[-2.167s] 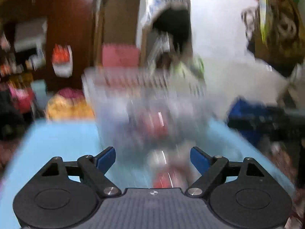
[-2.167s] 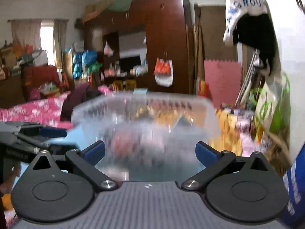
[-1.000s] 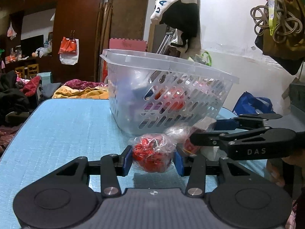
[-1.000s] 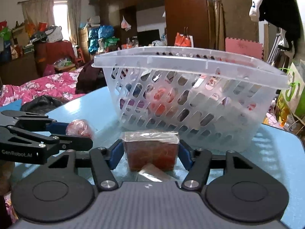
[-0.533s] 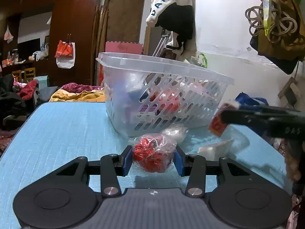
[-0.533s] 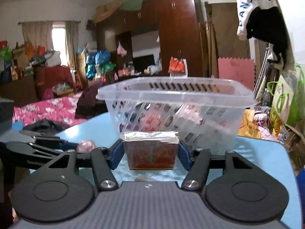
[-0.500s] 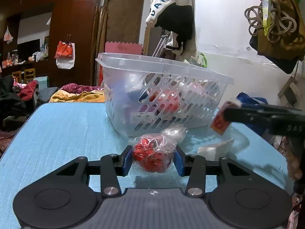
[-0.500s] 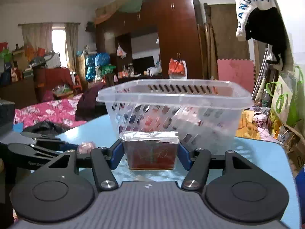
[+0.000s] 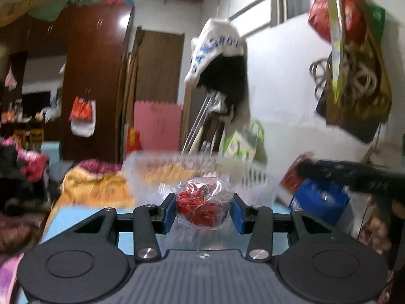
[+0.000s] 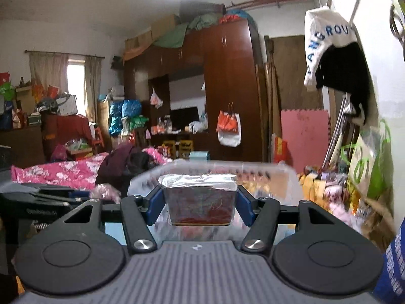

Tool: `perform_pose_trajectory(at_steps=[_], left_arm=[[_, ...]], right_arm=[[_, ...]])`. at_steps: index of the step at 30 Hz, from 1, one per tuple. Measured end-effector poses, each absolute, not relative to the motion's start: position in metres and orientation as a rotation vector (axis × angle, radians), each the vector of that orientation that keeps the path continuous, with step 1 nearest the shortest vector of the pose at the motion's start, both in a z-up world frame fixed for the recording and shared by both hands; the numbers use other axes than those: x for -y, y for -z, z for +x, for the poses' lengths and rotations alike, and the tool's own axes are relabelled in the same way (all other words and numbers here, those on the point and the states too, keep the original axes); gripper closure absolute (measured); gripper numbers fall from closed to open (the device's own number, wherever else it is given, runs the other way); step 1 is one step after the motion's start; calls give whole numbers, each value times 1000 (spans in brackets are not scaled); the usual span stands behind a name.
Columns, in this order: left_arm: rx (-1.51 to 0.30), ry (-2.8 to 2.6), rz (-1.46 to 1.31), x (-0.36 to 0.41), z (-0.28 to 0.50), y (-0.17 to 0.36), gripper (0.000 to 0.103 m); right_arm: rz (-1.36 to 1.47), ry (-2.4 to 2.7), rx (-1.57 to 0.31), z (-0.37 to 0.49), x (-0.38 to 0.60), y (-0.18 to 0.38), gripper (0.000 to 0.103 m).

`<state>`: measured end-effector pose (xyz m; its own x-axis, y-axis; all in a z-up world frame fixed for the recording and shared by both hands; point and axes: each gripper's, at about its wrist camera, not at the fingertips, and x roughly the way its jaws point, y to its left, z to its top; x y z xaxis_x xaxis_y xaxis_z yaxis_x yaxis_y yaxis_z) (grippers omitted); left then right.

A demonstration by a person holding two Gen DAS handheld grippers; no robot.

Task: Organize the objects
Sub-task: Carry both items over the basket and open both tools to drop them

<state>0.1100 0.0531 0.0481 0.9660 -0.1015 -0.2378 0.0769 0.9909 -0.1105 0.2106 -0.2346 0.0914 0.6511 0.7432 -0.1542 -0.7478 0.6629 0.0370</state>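
My left gripper (image 9: 203, 211) is shut on a clear bag of red sweets (image 9: 202, 202), held in the air in front of the clear plastic basket (image 9: 197, 169). My right gripper (image 10: 200, 206) is shut on a red packet with a silver top (image 10: 200, 202), raised to about the rim of the same basket (image 10: 268, 172). In the left wrist view the right gripper (image 9: 298, 174) reaches in from the right with its red packet (image 9: 293, 177). The left gripper's dark arms (image 10: 50, 200) show at the left of the right wrist view. Both views are blurred low down.
The basket stands on a light blue table (image 9: 65, 217). A white and black garment (image 9: 222, 76) hangs above the basket's far side. A blue bag (image 9: 321, 200) lies to the right, a bed with pink bedding (image 10: 63, 169) to the left, a dark wardrobe (image 10: 227, 88) behind.
Both grippers have risen off the table with their loads, from table level up to the basket's rim. The views have tilted upward and now show more of the room.
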Motion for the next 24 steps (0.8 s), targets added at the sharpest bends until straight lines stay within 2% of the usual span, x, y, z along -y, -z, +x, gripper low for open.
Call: perform_pose_trajectory(at_steps=[5,10,11,13,14,15,17,20,22,24], left_arm=[[-291,35,-127,-56,180,-89,54],[-383,-12,-190,-73,238,-83,54],[-377,-20,-188,-75,244,-79,52],[-386,-59,-182,-79,252,-72,42],[-393,-67,-191,-80,256,-69,33],[-398,-61,-197,-81,255,-69,29],[-411,-42,-192,-79,250,-68,29],[-386,-65,-138,-69,224,-72,29],[-353,-57,-111,-61,195,-68,25],[-325,-33,-100,-53,165,-56,16]], right_arm=[[-64,-773,-197,263,196,-126,40],[-131,-701,-268,309,158,-119,40],[-141,-699,-288,315,154,-115,40],[-149,-693,-318,324,146,-108,39],[-147,-693,-318,324,146,-105,36],[-142,-694,-322,325,146,-103,32],[-140,-686,-312,318,152,-101,10],[-125,-686,-293,298,172,-100,3],[-80,-730,-293,279,190,-96,0],[-41,-772,-284,256,208,-84,0]])
